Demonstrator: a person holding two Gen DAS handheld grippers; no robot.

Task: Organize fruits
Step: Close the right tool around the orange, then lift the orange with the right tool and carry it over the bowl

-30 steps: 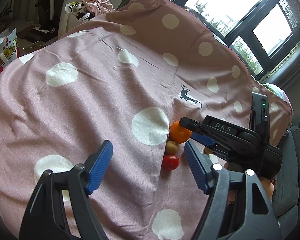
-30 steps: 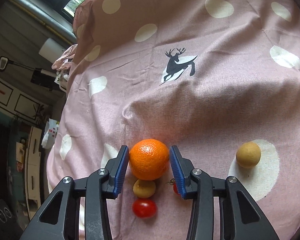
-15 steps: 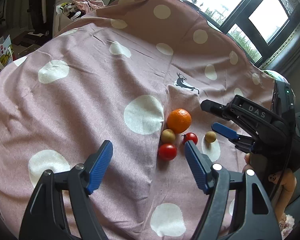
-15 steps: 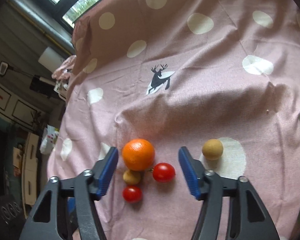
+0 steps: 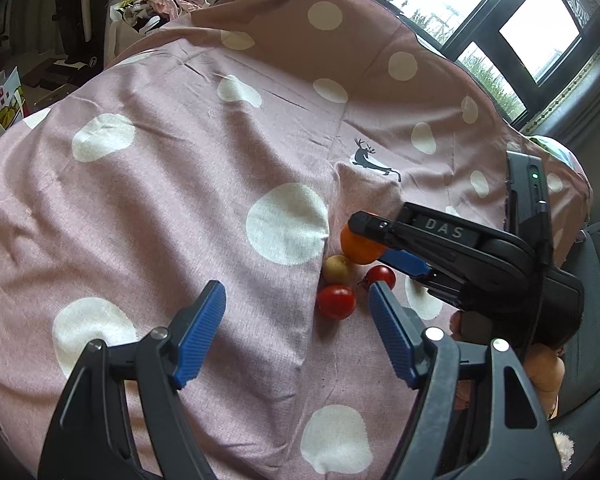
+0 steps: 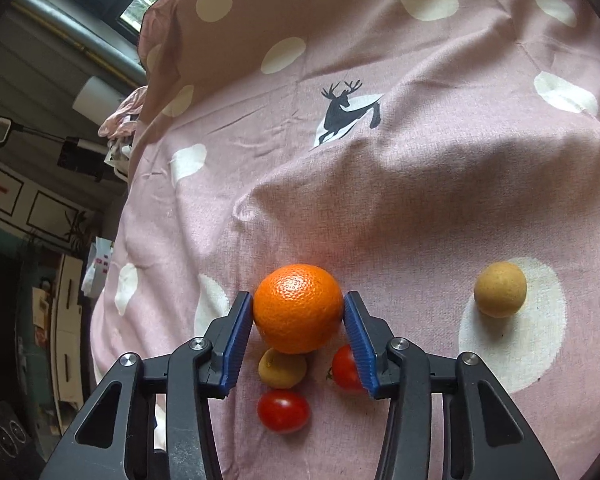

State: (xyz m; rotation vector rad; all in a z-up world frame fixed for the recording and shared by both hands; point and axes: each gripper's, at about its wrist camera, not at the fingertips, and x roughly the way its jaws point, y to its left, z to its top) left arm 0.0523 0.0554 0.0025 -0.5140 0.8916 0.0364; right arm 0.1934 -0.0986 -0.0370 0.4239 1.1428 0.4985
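Nearest you, your left claw (image 5: 294, 334) hangs spread and empty, short of the fruit cluster on the pink polka-dot cloth (image 6: 440, 184). Your right claw (image 6: 299, 332) has just been closing and now pinches the round orange (image 6: 298, 307) at its sides. Beyond, to its right and well apart, lies 1 tan round fruit (image 6: 499, 294); the right hand is nearer.
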